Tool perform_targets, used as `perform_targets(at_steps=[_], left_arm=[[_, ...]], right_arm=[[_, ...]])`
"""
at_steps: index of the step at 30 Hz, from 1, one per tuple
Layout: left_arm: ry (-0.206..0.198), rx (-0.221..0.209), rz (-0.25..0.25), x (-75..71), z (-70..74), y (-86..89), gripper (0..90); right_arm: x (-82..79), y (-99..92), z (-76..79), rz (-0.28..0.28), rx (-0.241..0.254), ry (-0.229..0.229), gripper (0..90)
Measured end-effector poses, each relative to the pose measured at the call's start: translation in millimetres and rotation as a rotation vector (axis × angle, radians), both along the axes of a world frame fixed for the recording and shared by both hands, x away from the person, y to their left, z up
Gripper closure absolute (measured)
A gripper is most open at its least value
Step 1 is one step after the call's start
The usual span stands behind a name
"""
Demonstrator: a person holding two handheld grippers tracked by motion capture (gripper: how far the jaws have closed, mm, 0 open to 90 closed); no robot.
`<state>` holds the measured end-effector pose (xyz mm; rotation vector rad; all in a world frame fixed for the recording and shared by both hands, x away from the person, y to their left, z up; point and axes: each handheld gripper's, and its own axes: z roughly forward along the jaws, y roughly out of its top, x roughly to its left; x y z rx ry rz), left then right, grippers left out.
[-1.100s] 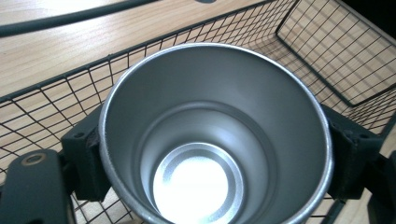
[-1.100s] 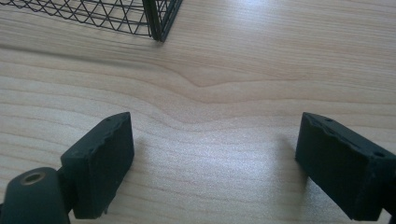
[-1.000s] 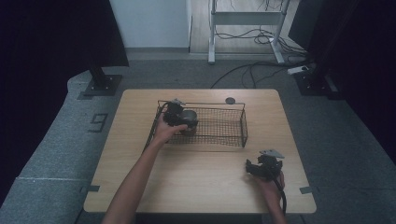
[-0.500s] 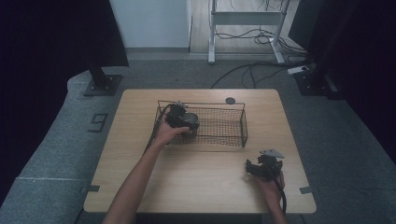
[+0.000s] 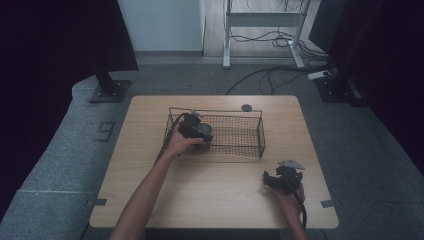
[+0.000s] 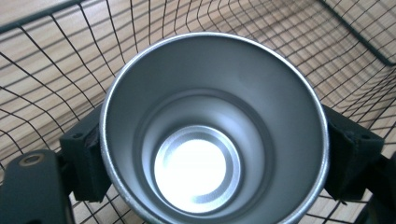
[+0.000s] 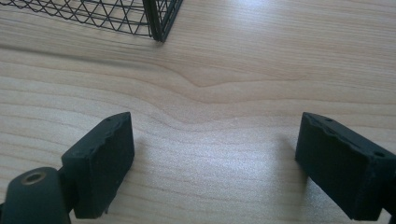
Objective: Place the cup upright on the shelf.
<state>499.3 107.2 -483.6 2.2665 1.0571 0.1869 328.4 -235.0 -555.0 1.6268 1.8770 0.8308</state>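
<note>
Clearly, the left gripper [image 5: 196, 129] is clamped on a metal cup [image 6: 212, 135] and holds it inside the wire basket [image 5: 240, 146], at the basket's left end. In the left gripper view the two black jaws press the cup's outer wall from opposite sides, just below the rim, and the camera looks straight down the open mouth to the bright bottom. Mesh shows behind and beneath the cup; whether its base already rests on the mesh cannot be told. A side grip of this kind keeps the mouth clear and the cup steady, which would suit either setting it down in the basket or lifting it out.

Meanwhile the right gripper [image 5: 281, 180] rests near the front right part of the wooden table [image 5: 150, 165], well apart from the basket. Its jaws stand wide apart with nothing between them, bare wood grain showing in the gap, and a corner of the basket lies ahead of it in the right gripper view. Parked so, it stays out of the working hand's path. A small dark disc [image 5: 246, 107] lies on the table just behind the basket, untouched.
</note>
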Motion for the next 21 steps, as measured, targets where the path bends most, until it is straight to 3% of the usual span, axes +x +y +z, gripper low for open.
perform_targets(at_steps=[9,21], left_arm=[[-0.003,-0.002,0.016,-1.6,-0.6,-0.2,13.1],[-0.041,-0.055,0.026,-3.9,7.3,5.2,11.0]], right_arm=[[0.0,0.1,0.0,-0.001,0.0,0.0,11.6],[0.0,0.0,0.0,0.0,0.0,0.0,11.6]])
